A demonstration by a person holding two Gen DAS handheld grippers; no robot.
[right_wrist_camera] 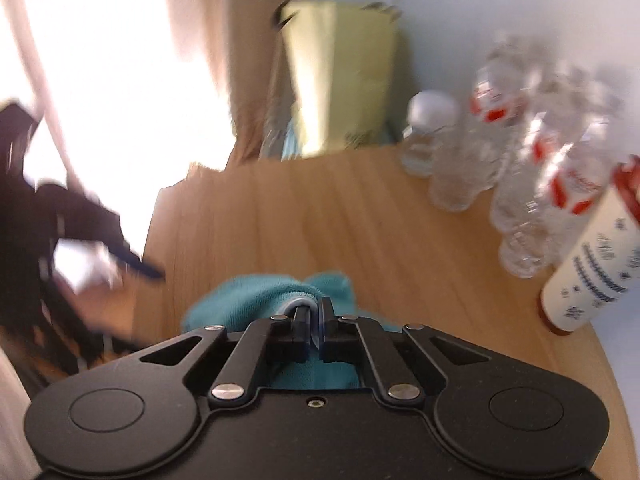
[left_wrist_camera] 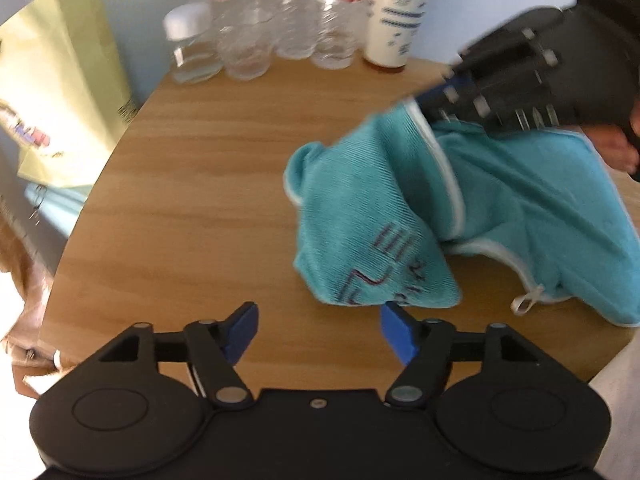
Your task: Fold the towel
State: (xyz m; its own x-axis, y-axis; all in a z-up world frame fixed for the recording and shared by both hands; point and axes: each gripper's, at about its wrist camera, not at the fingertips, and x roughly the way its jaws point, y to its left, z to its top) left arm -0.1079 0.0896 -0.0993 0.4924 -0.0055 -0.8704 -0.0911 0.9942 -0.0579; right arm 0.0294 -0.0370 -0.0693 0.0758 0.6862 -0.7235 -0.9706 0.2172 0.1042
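My right gripper (right_wrist_camera: 314, 320) has its jaws pinched tight on the white-trimmed edge of the soft teal cloth towel (left_wrist_camera: 500, 208). My left gripper (left_wrist_camera: 318, 326) has its jaws wide apart and holds nothing. It hangs just above the round light-brown wooden surface (left_wrist_camera: 200, 184), right beside the near corner of the towel.

The towel lies bunched up on the right part of the surface. One flap with dark stitched lines is flopped over the rest. A little white loop sticks out near its front edge.

I think I am at the start of a fold: one edge is lifted, and the cloth is not flat yet. Next, I think my left jaws need to close on the near corner, so both sides can pull the towel smooth and lay one half over the other.

At the back of the surface stand clear plastic water bottles with red labels (left_wrist_camera: 280, 8), a small clear jar with a white lid (left_wrist_camera: 192, 44), and a tall white paper cup with blue marks (left_wrist_camera: 394, 16). They are well apart from the towel, but a big swing could knock them over. A pale yellow paper bag (left_wrist_camera: 60, 80) stands off the left side.
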